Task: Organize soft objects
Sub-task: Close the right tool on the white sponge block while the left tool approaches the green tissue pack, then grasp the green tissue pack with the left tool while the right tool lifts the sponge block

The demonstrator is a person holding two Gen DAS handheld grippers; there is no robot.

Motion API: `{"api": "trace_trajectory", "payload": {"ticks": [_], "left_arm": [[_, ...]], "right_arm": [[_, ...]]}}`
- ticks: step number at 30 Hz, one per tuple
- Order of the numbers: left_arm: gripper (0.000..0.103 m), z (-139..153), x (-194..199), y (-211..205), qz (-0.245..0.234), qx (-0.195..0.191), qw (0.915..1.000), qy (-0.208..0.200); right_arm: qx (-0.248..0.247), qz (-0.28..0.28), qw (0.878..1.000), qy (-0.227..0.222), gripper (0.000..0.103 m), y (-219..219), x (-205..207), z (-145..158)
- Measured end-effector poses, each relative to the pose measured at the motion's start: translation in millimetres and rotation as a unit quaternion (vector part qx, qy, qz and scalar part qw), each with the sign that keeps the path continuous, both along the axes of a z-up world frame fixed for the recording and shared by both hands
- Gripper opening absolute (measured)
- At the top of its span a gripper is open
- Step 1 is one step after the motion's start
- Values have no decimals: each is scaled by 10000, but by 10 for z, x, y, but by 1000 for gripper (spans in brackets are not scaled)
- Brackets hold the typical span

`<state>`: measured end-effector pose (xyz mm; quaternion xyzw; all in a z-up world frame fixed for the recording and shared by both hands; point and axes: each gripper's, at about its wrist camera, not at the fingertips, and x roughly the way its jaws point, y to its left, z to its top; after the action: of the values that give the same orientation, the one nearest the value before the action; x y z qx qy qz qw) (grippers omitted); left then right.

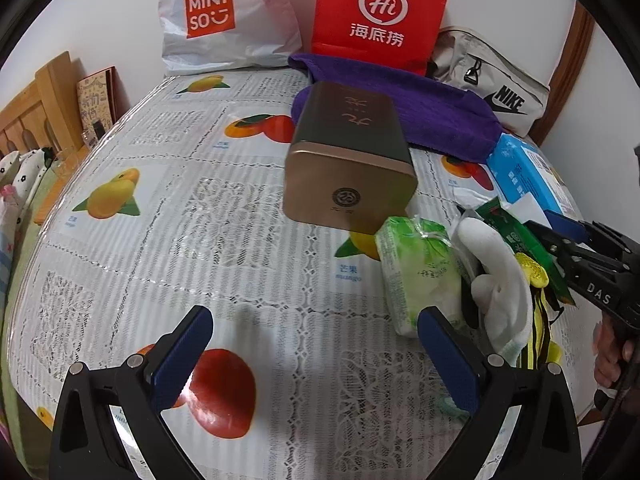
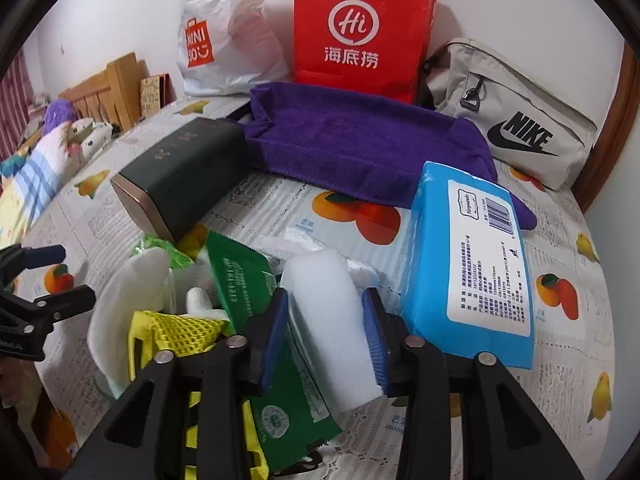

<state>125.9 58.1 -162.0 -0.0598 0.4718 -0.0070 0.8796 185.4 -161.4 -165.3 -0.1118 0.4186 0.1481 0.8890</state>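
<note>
Both pads of the right hand-held gripper [image 2: 326, 330] pinch a white foam block [image 2: 328, 320]; the left hand-held gripper [image 1: 316, 354] gapes wide.

The room was evenly, softly lit. A faint shadow lay between the left gripper [image 1: 316, 356] fingers, and glare glinted on the tablecloth [image 1: 224, 216] ahead. Both fisheye views bowed hard at the rims, corners black; nearby objects stayed fairly sharp.

We see a white wall [image 2: 100, 20], a wooden headboard [image 1: 36, 104], and a brown door frame [image 1: 572, 52] at right.
</note>
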Motion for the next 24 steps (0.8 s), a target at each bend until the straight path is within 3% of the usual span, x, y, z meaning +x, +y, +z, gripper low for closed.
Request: {"api": "trace_trajectory", "payload": {"ticks": [3, 5, 8, 16, 24], "left_arm": [[103, 27, -1, -24, -15, 12, 10000, -30], [103, 35, 4, -30, -13, 27, 10000, -38], [103, 33, 22, -37, -10, 48, 10000, -54], [102, 38, 150, -118, -151, -44, 9998, -85], [100, -63, 362, -373, -414, 261, 9987, 124]], "right_arm": [[-32, 24, 10000, 34, 48, 19, 64, -27], [-187, -82, 9998, -30, 38, 3, 104, -35], [108, -99, 9998, -94, 36, -84, 85, 32], [403, -307, 9958, -758, 36, -240, -164, 379], [731, -609, 9903, -1015, 36, -607, -591, 610]]}}
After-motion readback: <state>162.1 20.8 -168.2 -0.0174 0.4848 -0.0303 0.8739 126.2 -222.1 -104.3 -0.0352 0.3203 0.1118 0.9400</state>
